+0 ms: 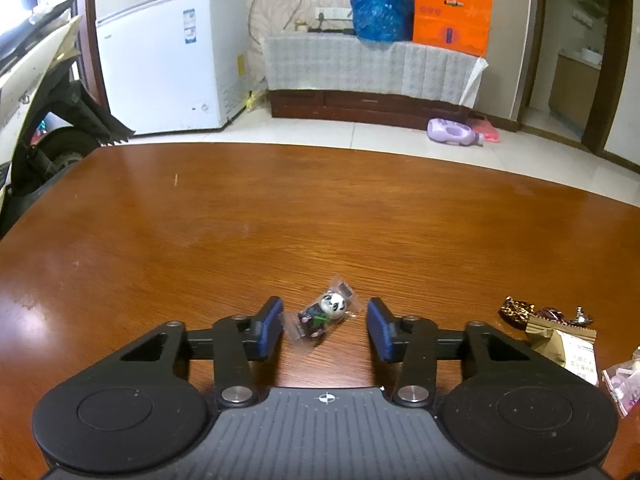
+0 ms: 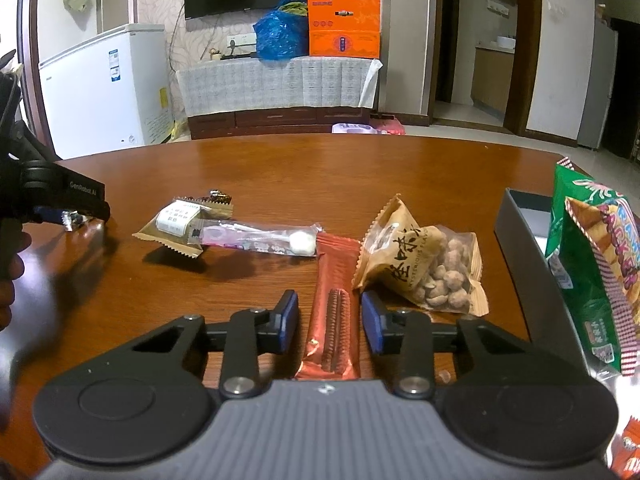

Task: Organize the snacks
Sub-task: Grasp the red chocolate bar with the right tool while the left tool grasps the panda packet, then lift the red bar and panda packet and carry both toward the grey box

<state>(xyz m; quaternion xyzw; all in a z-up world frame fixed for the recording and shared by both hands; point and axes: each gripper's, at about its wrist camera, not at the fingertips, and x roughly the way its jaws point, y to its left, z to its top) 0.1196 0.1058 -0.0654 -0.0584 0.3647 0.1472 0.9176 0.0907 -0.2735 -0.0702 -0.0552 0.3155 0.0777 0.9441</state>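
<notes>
Left hand-held gripper [image 1: 323, 326]: lay low over the wooden counter [image 1: 280, 208], jaws spread either side of a panda sweet in clear wrap [image 1: 323, 312]; its left pad met the wrapper edge, the right pad stood clear of it. Just right of it lay a gold-brown packet [image 1: 560, 344].

Right hand-held gripper [image 2: 329, 318]: jaws spread astride a red biscuit bar [image 2: 334, 308] lying lengthwise between them, neither pad pressing on it. Just right and farther: a peanut bag [image 2: 420, 264]. Farther left: a long clear-wrapped sweet [image 2: 256, 238] across a tan packet [image 2: 176, 224]. Far right: a dark box [image 2: 516, 232] holding a green cracker bag [image 2: 592, 264].
</notes>
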